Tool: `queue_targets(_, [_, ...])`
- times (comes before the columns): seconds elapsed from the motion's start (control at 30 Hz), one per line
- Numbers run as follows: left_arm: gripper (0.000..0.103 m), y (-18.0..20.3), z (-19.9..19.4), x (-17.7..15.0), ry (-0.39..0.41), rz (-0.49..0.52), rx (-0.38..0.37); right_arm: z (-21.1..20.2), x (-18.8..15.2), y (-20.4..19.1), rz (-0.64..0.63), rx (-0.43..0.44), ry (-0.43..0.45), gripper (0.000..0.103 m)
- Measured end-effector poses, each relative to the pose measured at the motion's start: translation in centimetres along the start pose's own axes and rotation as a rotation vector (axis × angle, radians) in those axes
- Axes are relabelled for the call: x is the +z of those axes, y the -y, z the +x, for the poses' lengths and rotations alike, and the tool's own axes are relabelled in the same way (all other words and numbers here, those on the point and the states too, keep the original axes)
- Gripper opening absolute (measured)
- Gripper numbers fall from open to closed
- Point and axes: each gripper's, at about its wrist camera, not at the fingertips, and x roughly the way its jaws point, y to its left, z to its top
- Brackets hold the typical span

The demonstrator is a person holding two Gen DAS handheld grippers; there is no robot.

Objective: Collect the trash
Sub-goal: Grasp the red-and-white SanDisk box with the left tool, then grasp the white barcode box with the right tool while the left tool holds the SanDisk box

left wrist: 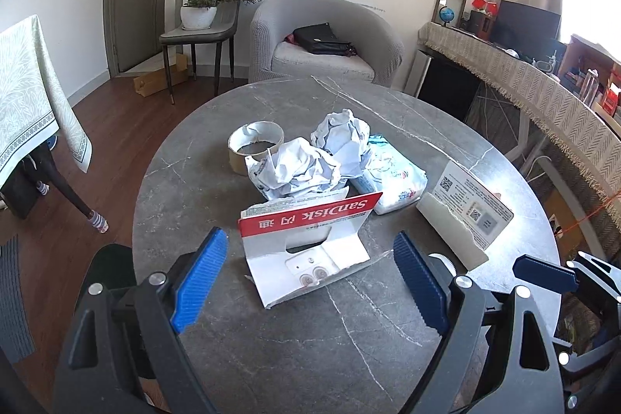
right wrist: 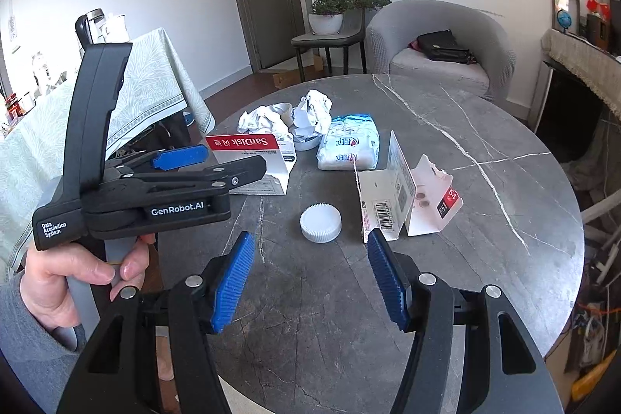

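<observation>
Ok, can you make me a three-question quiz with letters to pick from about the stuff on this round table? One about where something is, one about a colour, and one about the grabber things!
1. Where is the white ribbed cap?
A. On the round table, in front of the right gripper
B. On the armchair
C. Inside the tape roll

2. What colour is the band with the SanDisk name on the torn card package?
A. Green
B. Red
C. Yellow

3. How is the left gripper?
A. Shut on crumpled paper
B. Shut on the cap
C. Open, holding nothing

Answers:
1 A: the cap lies on the table just beyond the right gripper's blue pads.
2 B: white letters sit on a red band.
3 C: its blue pads stand wide apart with only table and package ahead.
</observation>
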Motion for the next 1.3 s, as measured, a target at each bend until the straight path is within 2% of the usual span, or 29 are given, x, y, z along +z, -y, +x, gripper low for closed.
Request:
queue_targets(0.17, [0.091,0.9,0.4,0.6,0.036,-0.005,0.044,-0.3,0.0,1.0,0.003,-0.013,0.007,0.061])
queue_targets(0.43, [0.091,0.4,1.4,1.2,0.027,-0.062,0.075,-0.2,0.4,2.7,0.027,-0.04,0.016,0.062])
queue_targets(0.5, [0.087,0.3,1.6,1.3,0.019,-0.061,0.08,-0.3,0.6,3.1,0.041,-0.045,0.026,0.062])
queue_targets(0.53, [0.08,0.3,1.8,1.3,0.012,-0.061,0.079,-0.3,0.7,3.3,0.048,-0.048,0.033,0.062])
queue_targets(0.77, [0.077,0.3,1.7,1.2,0.011,-0.052,0.053,0.3,1.5,4.6,0.111,-0.059,0.052,0.061])
queue_targets(0.87, [0.077,0.2,1.6,1.1,0.009,-0.04,0.031,1.0,1.9,4.8,0.116,-0.063,0.038,0.051])
queue_targets(1.3, [0.077,-0.4,-1.1,1.2,0.062,0.013,-0.085,3.0,3.1,4.8,0.131,-0.123,0.012,0.027])
